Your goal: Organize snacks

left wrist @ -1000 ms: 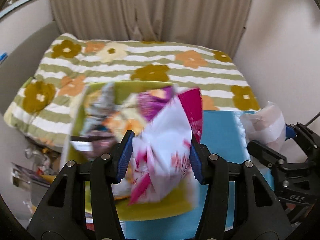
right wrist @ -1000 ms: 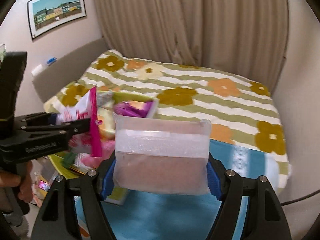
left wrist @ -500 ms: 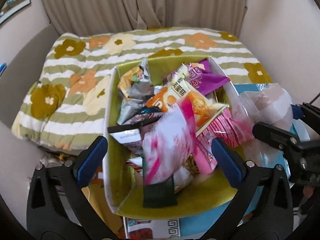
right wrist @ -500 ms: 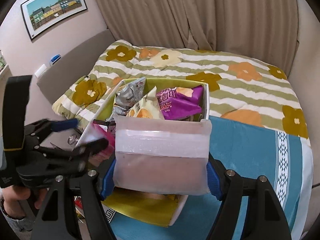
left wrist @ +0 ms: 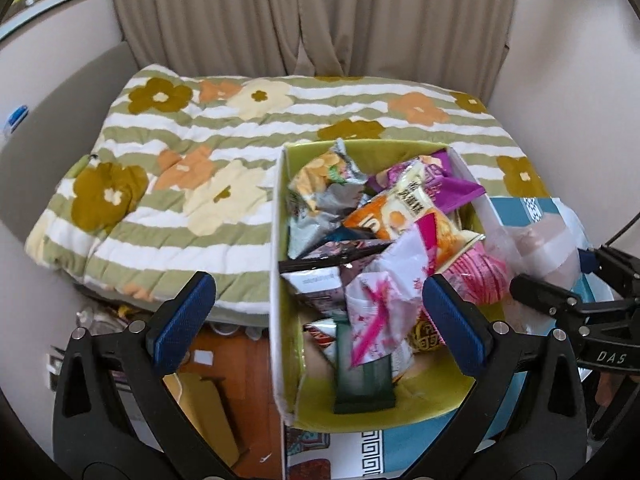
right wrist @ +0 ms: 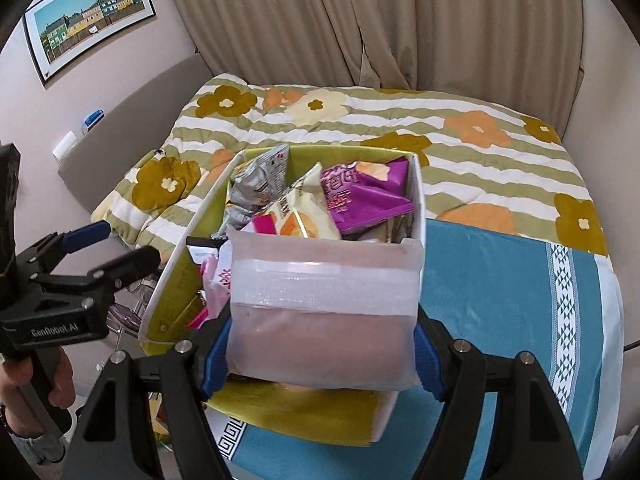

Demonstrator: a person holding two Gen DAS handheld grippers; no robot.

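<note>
R tongs (right wrist: 322, 354) clamped on frosted pouch (right wrist: 323, 308); jaws have just eased apart a touch, pads still press both short ends, so pouch not released. Pouch long axis crosswise, jaw to jaw, held flat-faced toward cam.

L tongs (left wrist: 316, 320) wide apart, nothing between pads; pink-white bag (left wrist: 380, 292) lies loose on the pile below them, in the box (left wrist: 280, 280).

Box = landmark. Green-lined, near full of snack bags. Pouch hangs at box's near-R corner, over the rim, partly above the pile. L tongs sit over box's near-L wall.

Judgement: drop is R hand's job; open space is toward box's near end. Pouch width close to box width, so keep it crosswise, parallel to near wall. L should stay out of the way.
</note>
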